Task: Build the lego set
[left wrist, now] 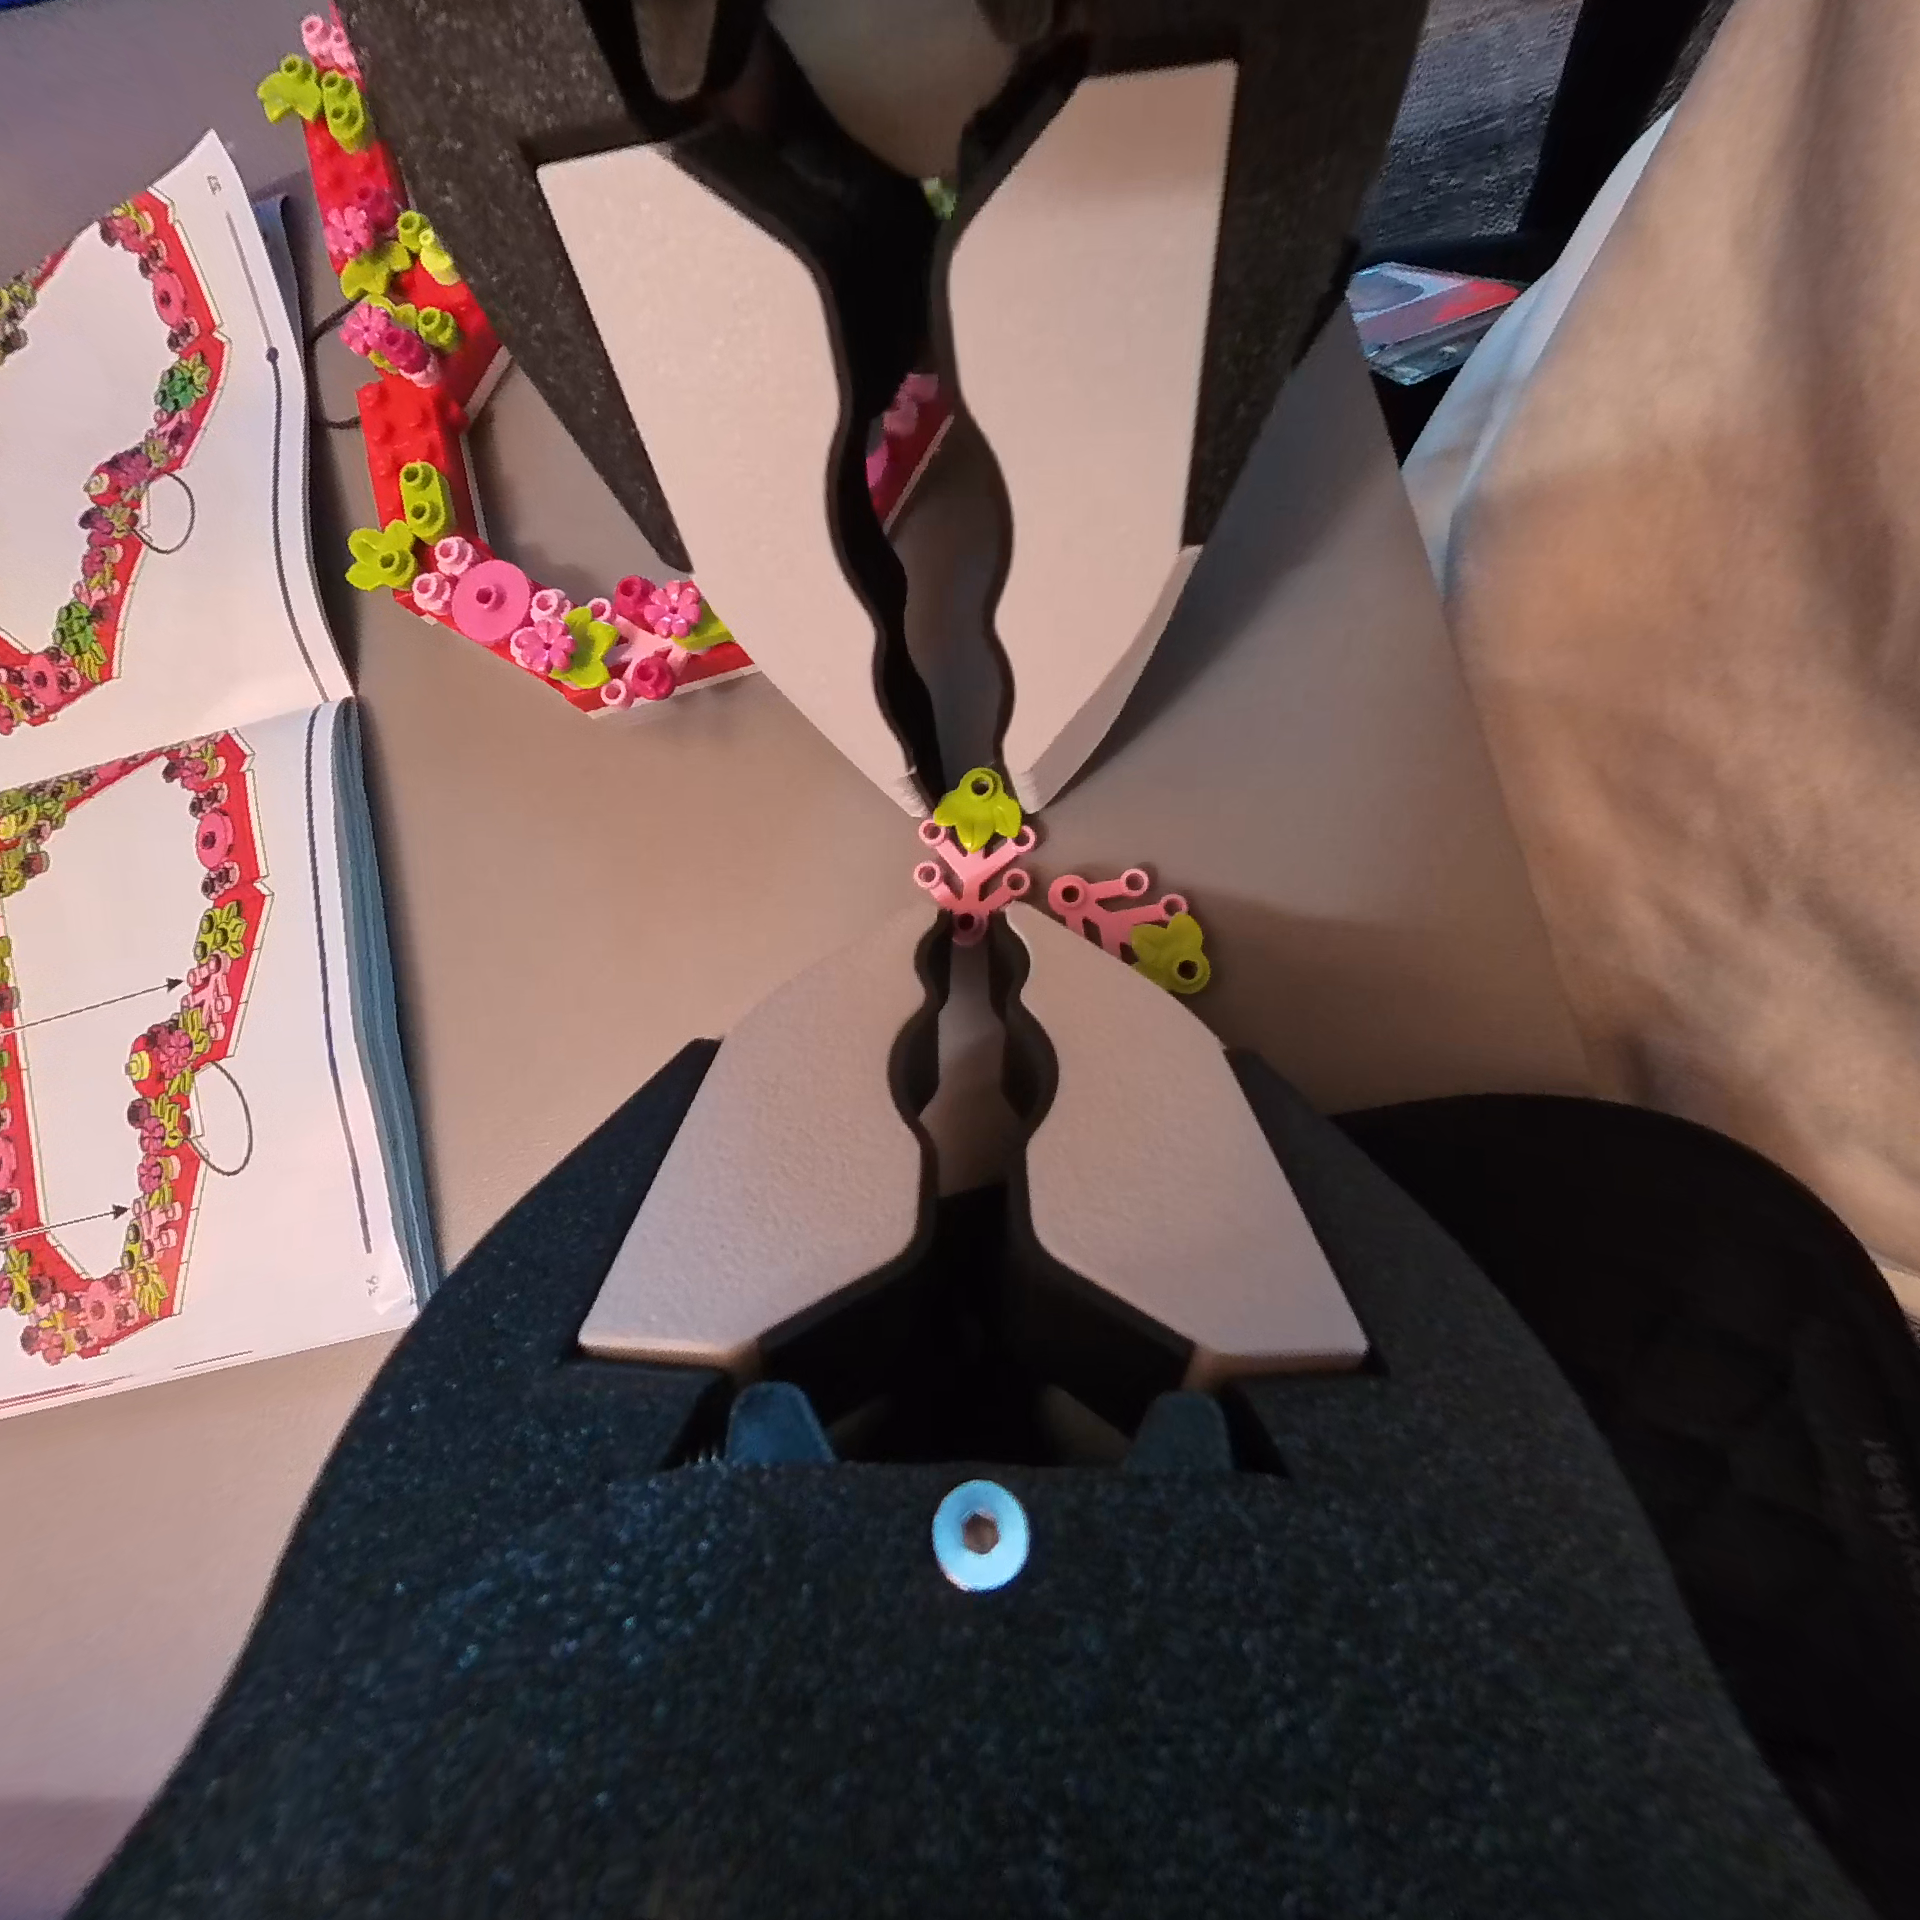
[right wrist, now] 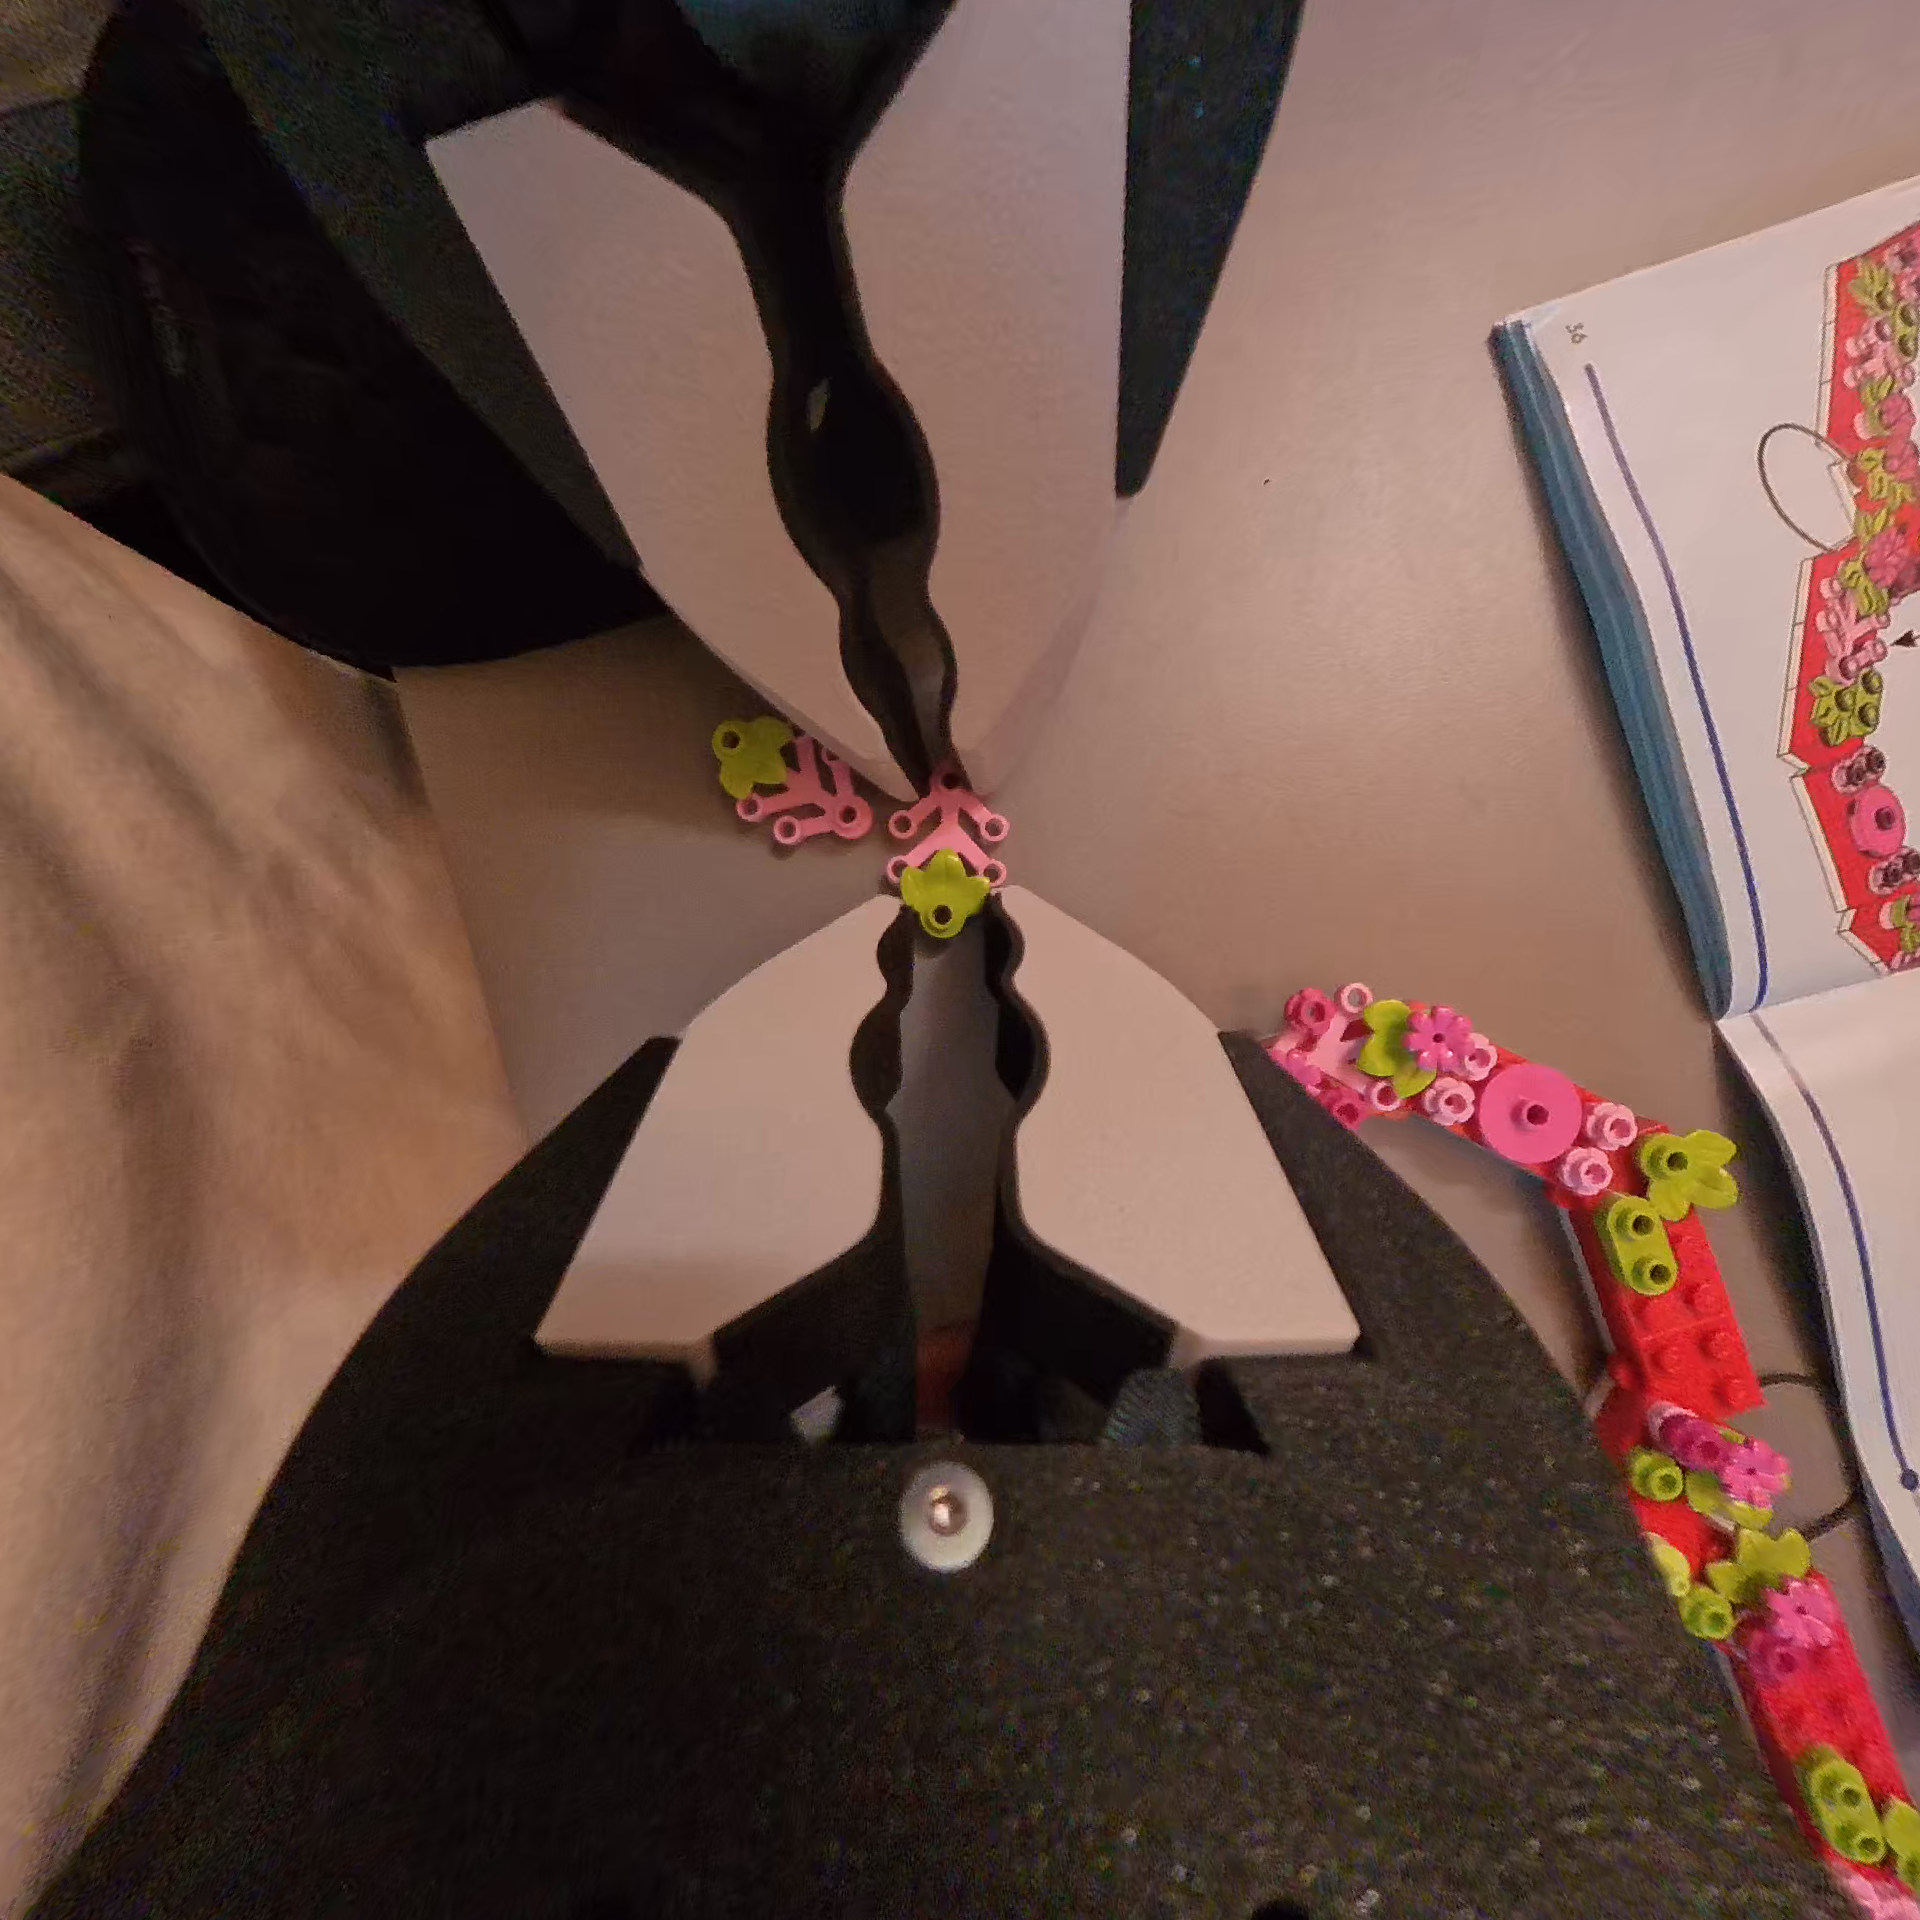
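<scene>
Both grippers meet tip to tip over one pink branch piece (left wrist: 968,883): the left gripper (left wrist: 966,925) pinches its stem, the right gripper (right wrist: 940,904) is closed on the lime leaf (left wrist: 977,805) at its other end. Just beside lies a second pink branch with leaf (left wrist: 1132,925). Farther off sit one red flowered frame (left wrist: 499,603) and one open instruction booklet (left wrist: 156,727) on the grey table (left wrist: 623,883).

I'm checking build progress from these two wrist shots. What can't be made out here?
- Red flower frame: in the left wrist view, the right gripper covers its far side; in the right wrist view, the picture edge crops it.
- Pink branch piece with lime leaf: the fingers hide the contact, so whether the leaf is fully seated is unclear.
- Instruction booklet: both views crop it.
</scene>
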